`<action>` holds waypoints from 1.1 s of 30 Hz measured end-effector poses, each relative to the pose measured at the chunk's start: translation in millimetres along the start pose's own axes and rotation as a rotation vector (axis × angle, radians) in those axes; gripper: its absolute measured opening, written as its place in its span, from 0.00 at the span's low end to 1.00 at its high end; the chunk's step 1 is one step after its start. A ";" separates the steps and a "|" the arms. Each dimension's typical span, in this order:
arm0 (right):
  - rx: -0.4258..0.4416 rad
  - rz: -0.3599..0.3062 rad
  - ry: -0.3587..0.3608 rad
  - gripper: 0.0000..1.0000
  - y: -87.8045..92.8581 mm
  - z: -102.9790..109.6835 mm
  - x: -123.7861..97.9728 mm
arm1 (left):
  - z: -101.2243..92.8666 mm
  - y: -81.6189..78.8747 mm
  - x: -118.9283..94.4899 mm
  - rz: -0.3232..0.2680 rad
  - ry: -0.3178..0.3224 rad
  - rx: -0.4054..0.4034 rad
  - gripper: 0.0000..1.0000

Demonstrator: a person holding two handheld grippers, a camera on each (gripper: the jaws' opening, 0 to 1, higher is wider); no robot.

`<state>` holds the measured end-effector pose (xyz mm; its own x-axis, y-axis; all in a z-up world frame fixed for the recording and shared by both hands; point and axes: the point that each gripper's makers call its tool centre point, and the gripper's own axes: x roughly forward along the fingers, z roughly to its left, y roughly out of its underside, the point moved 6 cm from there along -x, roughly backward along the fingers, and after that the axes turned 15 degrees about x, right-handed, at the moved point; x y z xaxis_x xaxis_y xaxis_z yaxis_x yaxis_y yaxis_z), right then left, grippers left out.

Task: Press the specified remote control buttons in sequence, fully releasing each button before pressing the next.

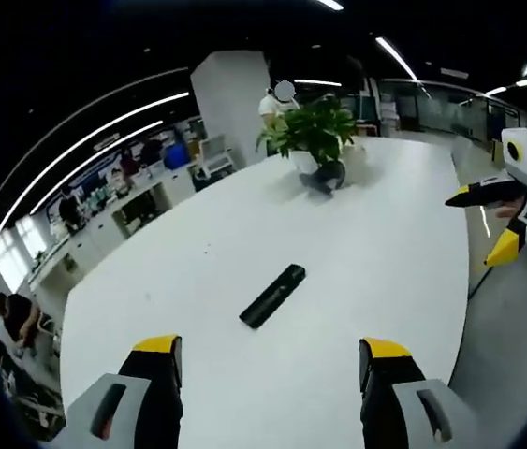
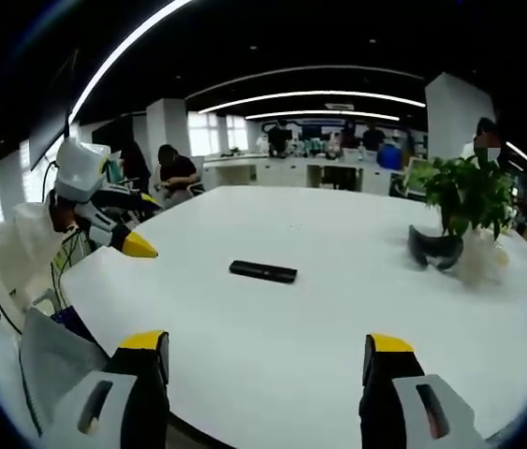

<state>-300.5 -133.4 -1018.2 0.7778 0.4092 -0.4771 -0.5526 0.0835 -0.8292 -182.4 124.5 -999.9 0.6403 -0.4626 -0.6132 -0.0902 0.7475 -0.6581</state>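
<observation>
Left gripper view puts the remote control (image 1: 273,295) flat on the white surface (image 1: 385,262), ahead of the jaws and between them, with a potted plant (image 1: 314,136) well beyond. It looks slim, rigid and light, likely to skid on that smooth top, so a press should come straight down on a button. Left hand-held gripper (image 1: 272,360): jaws wide, holding nothing. Right hand-held gripper (image 2: 268,355): equally wide, empty, touching nothing.

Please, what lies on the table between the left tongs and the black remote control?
Nothing: in the left gripper view, only bare white table lies between the open left tongs and the remote control.
</observation>
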 end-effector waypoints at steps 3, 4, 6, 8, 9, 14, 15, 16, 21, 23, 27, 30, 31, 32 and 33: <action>0.008 -0.005 0.011 0.81 0.5 -1.2 -1.8 | 3.2 -3.2 8.3 0.003 0.016 0.023 0.78; 0.012 0.006 0.013 0.78 1.8 -2.0 -2.4 | 4.3 -4.7 12.5 0.004 0.025 0.026 0.77; 0.024 0.017 0.010 0.69 3.7 -3.8 -3.7 | 4.1 -6.5 20.1 0.001 0.048 0.031 0.76; 0.058 0.043 0.001 0.60 6.9 -4.5 -5.0 | 4.3 -6.7 27.5 0.008 0.068 0.040 0.76; 0.063 0.041 -0.002 0.58 7.2 -4.9 -5.3 | 4.3 -6.8 30.1 0.011 0.078 0.048 0.76; 0.086 0.073 -0.020 0.38 11.1 -2.3 -5.7 | 8.9 -7.2 47.5 0.030 0.128 0.053 0.71; 0.091 0.077 -0.022 0.35 11.5 -1.6 -5.2 | 9.9 -7.5 49.9 0.033 0.132 0.058 0.71; 0.097 0.079 -0.026 0.31 11.7 -0.3 -4.7 | 11.0 -7.9 52.1 0.035 0.138 0.067 0.71; 0.094 0.103 -0.050 0.18 13.2 7.2 2.2 | 21.6 -10.2 68.2 0.056 0.154 0.098 0.71; 0.097 0.112 -0.057 0.13 13.6 7.8 3.6 | 25.3 -10.4 75.4 0.069 0.162 0.117 0.70; 0.100 0.132 -0.056 0.04 12.7 5.7 4.4 | 33.2 -8.0 92.6 0.101 0.187 0.148 0.70; 0.116 0.144 -0.051 0.00 12.6 2.7 4.3 | 38.5 -5.0 103.8 0.125 0.194 0.180 0.69; 0.124 0.144 -0.051 0.00 12.6 2.6 4.6 | 39.8 -4.9 106.8 0.126 0.197 0.190 0.68; 0.131 0.154 -0.054 0.00 12.8 2.3 5.1 | 41.2 -4.8 111.3 0.131 0.205 0.198 0.66; 0.133 0.160 -0.056 0.00 13.1 2.3 5.0 | 41.9 -4.9 114.1 0.136 0.211 0.199 0.65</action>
<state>-304.5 -128.2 -1030.8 0.6613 0.4764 -0.5794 -0.7052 0.1315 -0.6967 -77.0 88.0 -1048.4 0.4585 -0.4255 -0.7802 0.0000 0.8779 -0.4788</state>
